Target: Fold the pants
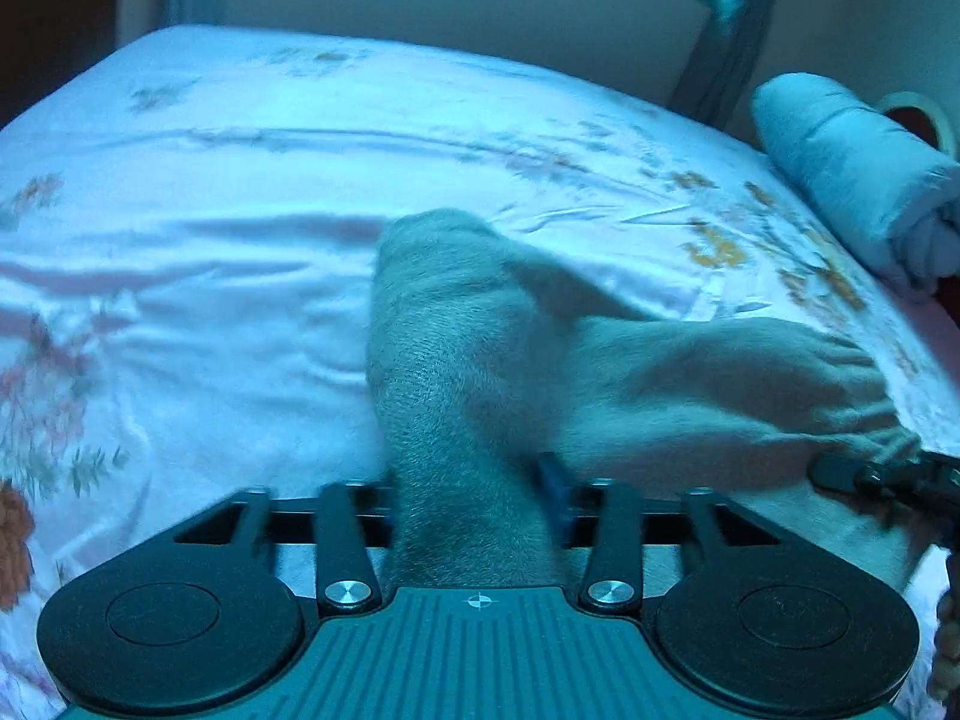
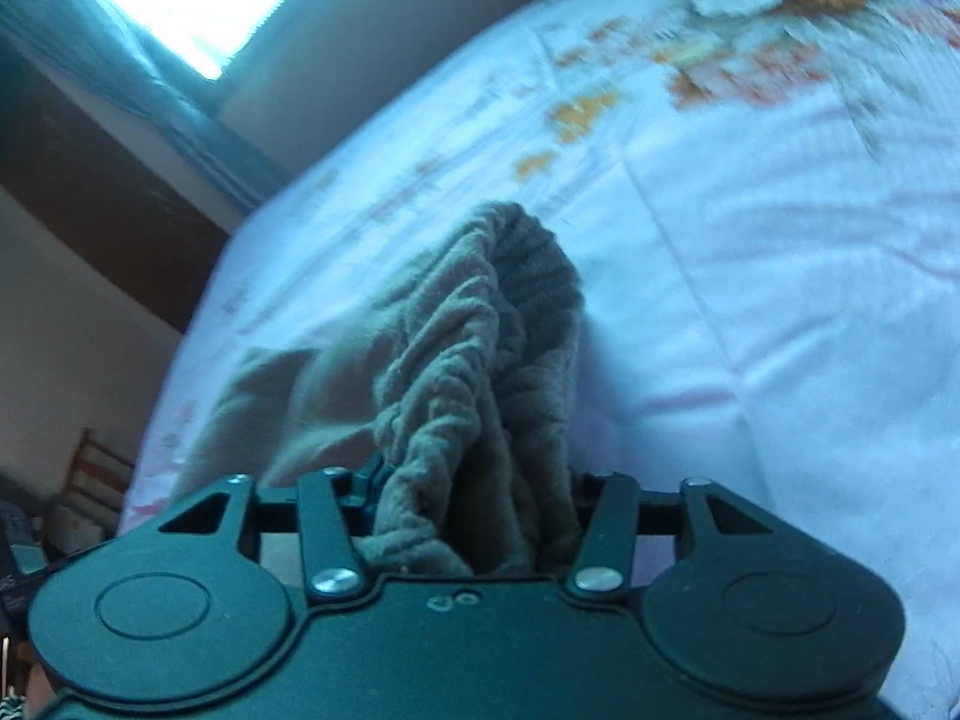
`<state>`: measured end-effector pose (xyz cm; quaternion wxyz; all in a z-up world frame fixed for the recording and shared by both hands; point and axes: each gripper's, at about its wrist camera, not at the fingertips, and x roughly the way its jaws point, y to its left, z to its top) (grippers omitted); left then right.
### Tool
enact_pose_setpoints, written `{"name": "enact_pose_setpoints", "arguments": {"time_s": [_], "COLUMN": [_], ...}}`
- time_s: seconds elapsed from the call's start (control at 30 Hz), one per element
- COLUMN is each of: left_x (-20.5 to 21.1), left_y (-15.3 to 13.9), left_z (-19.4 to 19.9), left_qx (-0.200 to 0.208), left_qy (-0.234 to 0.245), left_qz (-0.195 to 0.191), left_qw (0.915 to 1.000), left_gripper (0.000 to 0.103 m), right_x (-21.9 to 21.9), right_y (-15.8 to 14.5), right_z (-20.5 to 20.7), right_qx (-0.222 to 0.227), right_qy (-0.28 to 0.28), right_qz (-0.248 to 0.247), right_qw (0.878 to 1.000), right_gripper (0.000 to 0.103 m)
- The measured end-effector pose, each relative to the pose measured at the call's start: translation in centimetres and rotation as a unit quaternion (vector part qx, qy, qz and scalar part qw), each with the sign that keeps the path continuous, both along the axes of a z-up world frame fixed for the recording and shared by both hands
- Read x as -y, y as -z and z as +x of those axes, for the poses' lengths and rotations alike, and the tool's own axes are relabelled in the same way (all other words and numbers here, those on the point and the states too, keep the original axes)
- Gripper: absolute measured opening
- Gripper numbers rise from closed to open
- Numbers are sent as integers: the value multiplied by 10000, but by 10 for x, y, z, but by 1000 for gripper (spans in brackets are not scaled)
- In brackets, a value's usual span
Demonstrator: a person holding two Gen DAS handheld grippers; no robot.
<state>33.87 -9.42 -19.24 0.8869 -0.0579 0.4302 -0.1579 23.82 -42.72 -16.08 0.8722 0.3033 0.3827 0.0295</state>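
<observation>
Two claws work one pair of grey-brown fleece pants (image 1: 480, 348) on the white floral bed sheet (image 1: 198, 276), near the bed's front edge. Left claw (image 1: 474, 516): cloth runs between its jaws; pinching or slack, cannot tell. Right claw (image 2: 474, 510): bunched ribbed waistband between its jaws; grip likewise unclear. Judgement: lay the fold down flat, edges matched, let go only once the cloth rests, then smooth wrinkles.

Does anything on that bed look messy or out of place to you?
Yes: the grey pants are not lying flat. They sit bunched and twisted on the floral bedsheet, with the ribbed waistband crumpled up between the jaws of the right gripper. A rolled towel sits at the bed's edge. Nothing looks torn or spilled.
</observation>
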Motion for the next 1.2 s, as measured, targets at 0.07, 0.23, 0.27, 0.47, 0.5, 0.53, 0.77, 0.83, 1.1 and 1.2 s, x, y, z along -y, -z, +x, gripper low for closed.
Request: {"name": "enact_pose_setpoints", "arguments": {"time_s": [0.07,0.23,0.27,0.47,0.5,0.53,0.77,0.83,1.1,1.2], "left_x": [1,-8,-13,-19,-19,-18,-29,-33,-40,-46], "left_y": [5,-11,-19,-67,-74,-82,-135,-150,-213,-227], "left_z": [-3,-15,-21,-75,-86,-99,-171,-194,-289,-312], "left_qx": [40,78,142,322,374,462,222,340,1160,1205], "left_qy": [-229,-445,-478,-368,-430,-512,-501,-623,-821,-885], "left_qz": [267,526,589,719,794,901,464,388,917,781], "left_qw": [9994,9976,9970,9962,9952,9935,9974,9967,9856,9857], "left_gripper": [95,100,100,103,103,103,103,103,103,103], "right_x": [-1,-2,-3,-30,-34,-38,-92,-100,-122,-131], "right_y": [6,-9,-13,-63,-68,-72,-133,-148,-199,-212], "right_z": [-3,-17,-22,-54,-55,-56,-127,-149,-239,-268], "right_qx": [-54,-116,-64,689,610,543,1342,1411,1766,1902], "right_qy": [96,400,442,427,397,259,-384,-369,-287,-219], "right_qz": [-122,-310,-383,-1613,-1693,-1636,-1833,-1720,-2060,-2216], "right_qw": [9999,9987,9983,9836,9829,9847,9731,9742,9621,9562], "right_gripper": [59,64,64,64,66,65,65,65,67,68]}}
